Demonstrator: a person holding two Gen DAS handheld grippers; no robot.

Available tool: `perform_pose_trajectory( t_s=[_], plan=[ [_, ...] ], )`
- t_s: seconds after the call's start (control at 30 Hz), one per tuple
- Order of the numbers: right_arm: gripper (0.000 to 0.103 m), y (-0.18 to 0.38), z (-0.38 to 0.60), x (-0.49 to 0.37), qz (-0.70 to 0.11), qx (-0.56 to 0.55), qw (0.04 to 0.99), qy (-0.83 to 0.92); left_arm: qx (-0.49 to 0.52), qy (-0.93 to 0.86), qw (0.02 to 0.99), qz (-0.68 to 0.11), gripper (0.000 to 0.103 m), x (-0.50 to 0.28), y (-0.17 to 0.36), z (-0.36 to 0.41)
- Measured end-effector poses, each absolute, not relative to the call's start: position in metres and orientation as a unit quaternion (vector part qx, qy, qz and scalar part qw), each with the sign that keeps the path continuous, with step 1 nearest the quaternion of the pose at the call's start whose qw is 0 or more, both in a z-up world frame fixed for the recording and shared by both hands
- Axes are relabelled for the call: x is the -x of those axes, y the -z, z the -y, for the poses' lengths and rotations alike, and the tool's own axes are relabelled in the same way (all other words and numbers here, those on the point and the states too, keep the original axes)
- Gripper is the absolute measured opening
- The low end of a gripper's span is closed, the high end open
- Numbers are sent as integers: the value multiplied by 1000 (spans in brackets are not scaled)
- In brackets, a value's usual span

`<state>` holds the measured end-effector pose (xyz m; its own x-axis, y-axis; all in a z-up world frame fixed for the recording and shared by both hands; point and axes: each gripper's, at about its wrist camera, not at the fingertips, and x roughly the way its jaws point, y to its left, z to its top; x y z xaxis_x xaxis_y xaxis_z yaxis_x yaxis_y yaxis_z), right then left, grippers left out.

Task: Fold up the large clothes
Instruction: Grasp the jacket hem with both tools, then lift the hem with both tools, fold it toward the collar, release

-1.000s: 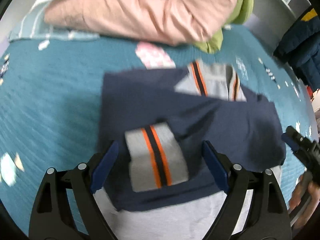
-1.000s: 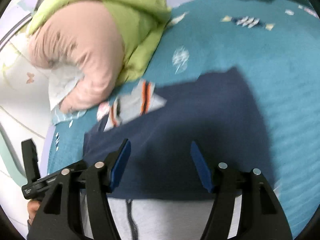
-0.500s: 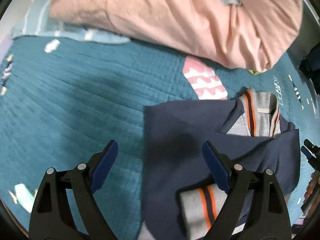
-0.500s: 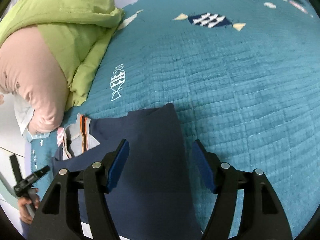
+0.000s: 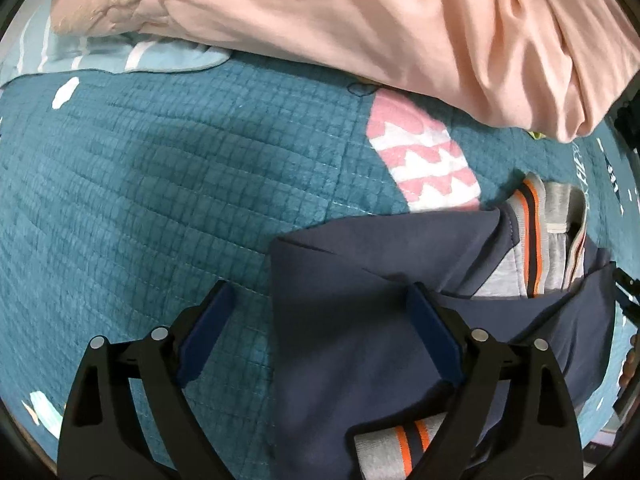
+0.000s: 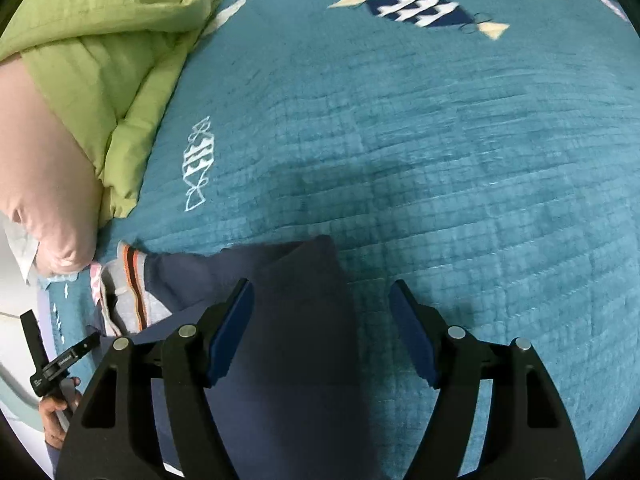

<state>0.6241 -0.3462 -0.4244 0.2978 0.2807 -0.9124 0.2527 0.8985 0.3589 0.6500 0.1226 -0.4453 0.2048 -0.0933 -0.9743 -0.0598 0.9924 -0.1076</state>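
Left gripper (image 5: pixel 318 330) points steeply down at the bed, jaws wide, nothing held; the left edge of the navy garment (image 5: pixel 360 320) lies between its blue pads, which stand clear of the cloth. The garment is folded flat on the teal quilt (image 5: pixel 160 184), its grey collar with orange and dark stripes (image 5: pixel 532 236) ahead and to the right of this gripper, a striped grey cuff (image 5: pixel 400 448) showing close under its right finger. Right gripper (image 6: pixel 322 330): jaws have just been opening and are moderately wide, gripping nothing; the garment's right corner (image 6: pixel 296 320) lies between the pads, bare quilt under the right pad. Pink bedding (image 5: pixel 360 20) lies beyond the left gripper, green bedding (image 6: pixel 100 40) far left of the right one.
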Motion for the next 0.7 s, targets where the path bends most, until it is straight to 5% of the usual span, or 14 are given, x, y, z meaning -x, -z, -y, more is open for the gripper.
perform_pose_trajectory(
  t_s=[0.2, 0.27, 0.33, 0.43, 0.53, 0.7],
  plan=[
    [67, 429, 321, -634, -608, -181, 773, -13, 36, 14, 771, -635, 86, -662, 447, -111],
    [56, 427, 315, -634, -603, -164, 780, -13, 28, 16, 773, -633, 83, -660, 442, -98],
    [32, 424, 309, -633, -600, -129, 789, -1, 21, 25, 777, -629, 73, -662, 440, -88],
    [17, 420, 305, -628, -590, -104, 801, -6, 5, 43, 783, -621, 51, -664, 437, -77],
    [10, 413, 308, -620, -574, -113, 811, -17, 1, 51, 791, -610, 25, -664, 432, -66],
    [8, 387, 291, -605, -543, -48, 838, -25, -18, 61, 809, -584, 14, -654, 414, -51]
  ],
)
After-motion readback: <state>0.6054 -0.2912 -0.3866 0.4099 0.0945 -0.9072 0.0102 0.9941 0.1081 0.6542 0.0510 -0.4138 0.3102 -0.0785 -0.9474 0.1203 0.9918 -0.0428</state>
